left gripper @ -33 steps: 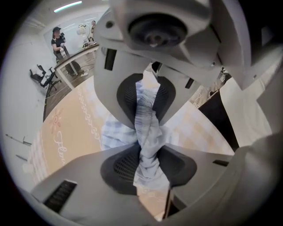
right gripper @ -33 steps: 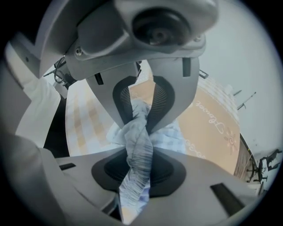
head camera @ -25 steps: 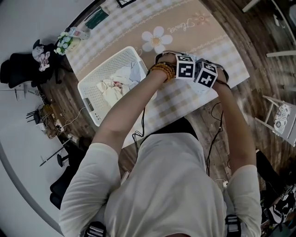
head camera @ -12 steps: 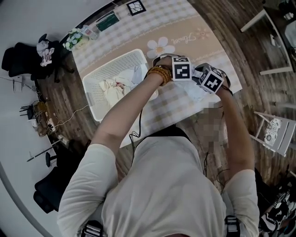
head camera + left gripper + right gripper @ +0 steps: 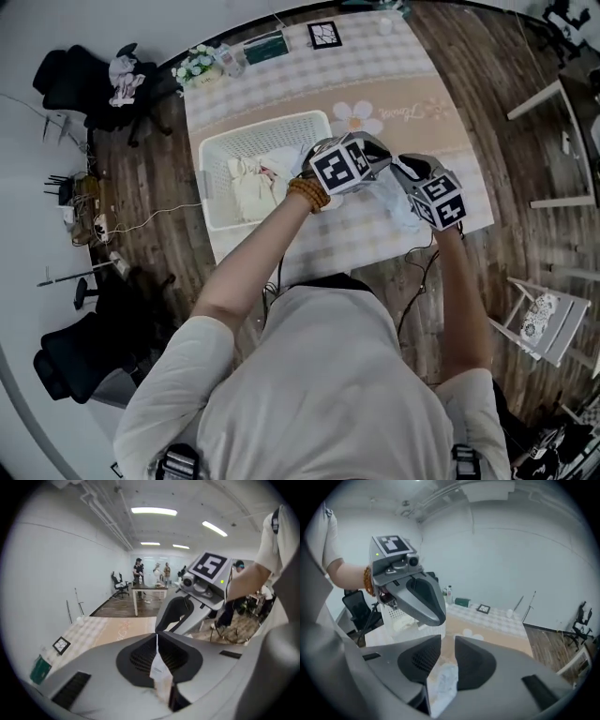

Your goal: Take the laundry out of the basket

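Observation:
The white laundry basket (image 5: 225,155) stands on the checked tablecloth (image 5: 412,66), with cream clothes (image 5: 251,187) still in it. Right of it, a pale garment (image 5: 392,202) hangs between my two grippers, lifted off the table. My left gripper (image 5: 377,171) has just been closing and pinches a thin white fold of that cloth (image 5: 158,670); its jaws (image 5: 157,654) are nearly together. My right gripper (image 5: 401,187) has also been closing, and its jaws (image 5: 447,654) hold a thicker bunch of the same pale cloth (image 5: 443,682). Each gripper view shows the other gripper close ahead.
A flower pot (image 5: 195,66), a green box (image 5: 264,47) and a small framed picture (image 5: 324,34) sit at the table's far end. Black chairs (image 5: 89,84) and cables lie on the floor at left, and a white chair (image 5: 539,319) stands at right.
Both grippers have risen from low over the tablecloth beside the basket, carrying the pale garment up between them. The left gripper has rolled, so its marker cube now faces differently.

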`<state>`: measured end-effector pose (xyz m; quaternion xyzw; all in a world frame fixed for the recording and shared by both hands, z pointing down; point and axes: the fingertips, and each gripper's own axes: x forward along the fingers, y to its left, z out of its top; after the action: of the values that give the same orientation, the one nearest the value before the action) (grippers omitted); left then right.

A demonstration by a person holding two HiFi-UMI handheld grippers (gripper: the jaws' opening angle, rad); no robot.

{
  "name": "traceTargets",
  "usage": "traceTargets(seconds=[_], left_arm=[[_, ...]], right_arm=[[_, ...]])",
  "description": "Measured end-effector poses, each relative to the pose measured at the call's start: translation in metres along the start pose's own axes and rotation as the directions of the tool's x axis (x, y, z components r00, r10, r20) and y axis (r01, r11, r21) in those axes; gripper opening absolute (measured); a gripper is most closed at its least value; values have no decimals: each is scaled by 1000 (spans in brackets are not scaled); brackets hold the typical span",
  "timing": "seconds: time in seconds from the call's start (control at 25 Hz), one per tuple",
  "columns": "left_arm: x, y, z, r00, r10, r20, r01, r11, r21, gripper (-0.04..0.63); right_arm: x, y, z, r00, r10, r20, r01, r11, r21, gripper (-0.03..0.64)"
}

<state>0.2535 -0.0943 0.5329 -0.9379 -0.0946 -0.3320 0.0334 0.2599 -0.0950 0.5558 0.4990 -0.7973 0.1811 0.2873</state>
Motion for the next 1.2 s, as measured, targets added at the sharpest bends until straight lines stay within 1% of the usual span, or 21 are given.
traceTargets(seconds=[0.04, 0.12, 0.2, 0.28, 0.32, 0.4, 0.48, 0.56, 0.68, 0.8, 0.88, 0.92, 0.96, 1.0, 1.12, 1.2], left_arm=[[-12, 0, 4, 998, 19, 56, -17, 999, -42, 51], [-35, 1, 10, 987, 73, 143, -59, 993, -98, 43], [-60, 2, 12, 967, 147, 209, -120, 983, -136, 43], [-84, -1, 13, 938, 206, 278, -159, 970, -184, 41], [-96, -5, 12, 923, 224, 313, -163, 964, -210, 40], [-121, -13, 9, 889, 257, 379, -165, 952, -259, 40], [-149, -18, 7, 848, 306, 434, -184, 936, -300, 38], [-175, -22, 6, 806, 358, 472, -215, 919, -331, 38], [-208, -31, 8, 747, 420, 514, -260, 898, -356, 38], [-234, -43, 12, 693, 463, 553, -291, 881, -374, 38], [-245, -53, 14, 665, 476, 576, -303, 876, -374, 38], [-248, -58, 13, 656, 478, 584, -306, 876, -374, 38], [-250, -63, 12, 652, 479, 588, -304, 875, -375, 38], [-250, -68, 12, 653, 477, 589, -299, 876, -378, 38], [-249, -79, 16, 672, 460, 581, -269, 882, -388, 38], [-248, -82, 20, 671, 450, 589, -263, 887, -378, 37]], right_arm=[[-3, 6, 11, 999, -1, 44, 0, 1000, 22, 112], [-10, 15, 33, 992, -6, 129, -1, 998, 58, 84], [-16, 24, 56, 977, -3, 214, -15, 996, 87, 67], [-24, 39, 76, 959, 11, 283, -42, 994, 103, 48], [-27, 49, 83, 952, 20, 306, -55, 993, 105, 32], [-33, 70, 97, 939, 37, 341, -72, 993, 92, 23], [-38, 89, 114, 925, 48, 376, -81, 994, 74, 11], [-46, 105, 131, 909, 56, 413, -88, 994, 59, 9], [-58, 127, 152, 885, 66, 461, -93, 995, 37, 9], [-68, 145, 164, 862, 81, 500, -107, 994, 22, 8], [-75, 155, 168, 851, 82, 519, -108, 994, 19, 8], [-79, 159, 170, 848, 78, 524, -104, 994, 20, 8], [-82, 162, 170, 846, 74, 528, -103, 994, 25, 8], [-84, 165, 169, 845, 69, 530, -102, 994, 32, 8], [-88, 168, 164, 848, 51, 528, -88, 995, 45, 7], [-90, 165, 162, 850, 37, 525, -75, 996, 51, 8]])
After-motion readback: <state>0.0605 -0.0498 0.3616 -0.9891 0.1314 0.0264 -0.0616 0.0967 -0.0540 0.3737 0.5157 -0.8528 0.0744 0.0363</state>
